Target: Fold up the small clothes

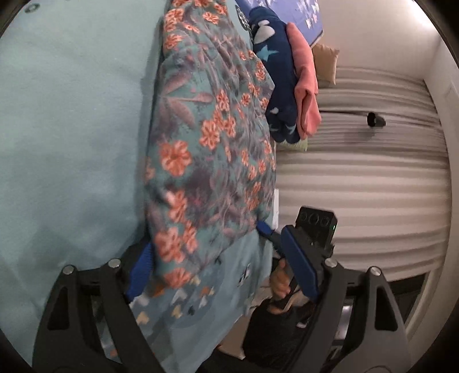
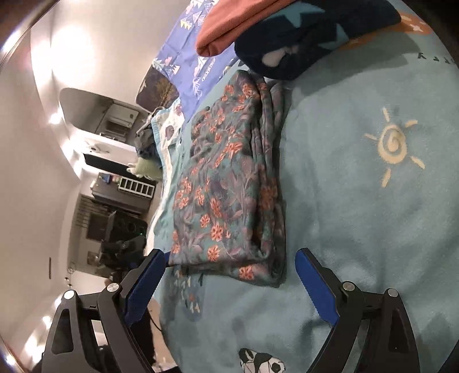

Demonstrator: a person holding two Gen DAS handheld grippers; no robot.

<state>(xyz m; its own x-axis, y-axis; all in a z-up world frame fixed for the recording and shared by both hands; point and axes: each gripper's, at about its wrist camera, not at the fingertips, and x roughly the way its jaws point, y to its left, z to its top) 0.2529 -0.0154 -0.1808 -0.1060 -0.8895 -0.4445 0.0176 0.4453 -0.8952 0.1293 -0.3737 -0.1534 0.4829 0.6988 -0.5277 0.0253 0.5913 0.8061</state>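
A folded floral garment [image 1: 200,149], teal with orange flowers, lies on a teal blanket [image 1: 63,143]. My left gripper [image 1: 218,239] stands open, and the garment's near end sits between its blue pads without being pinched. Beside that same end, one of the right gripper's fingers [image 1: 265,229] pokes in, with a hand [image 1: 279,282] behind it. In the right wrist view the floral garment [image 2: 229,186] stretches away from my right gripper [image 2: 229,255]. That gripper is open wide and straddles the garment's near edge, with both pads clear of the cloth.
A stack of folded clothes lies past the garment's far end: a navy star fleece [image 2: 301,37] and a coral piece [image 2: 235,23]. A blue patterned sheet [image 2: 189,57] lies beyond them. The blanket [image 2: 358,215] shows a sun print [image 2: 393,146]. The bed edge drops to dark furniture [image 2: 114,206].
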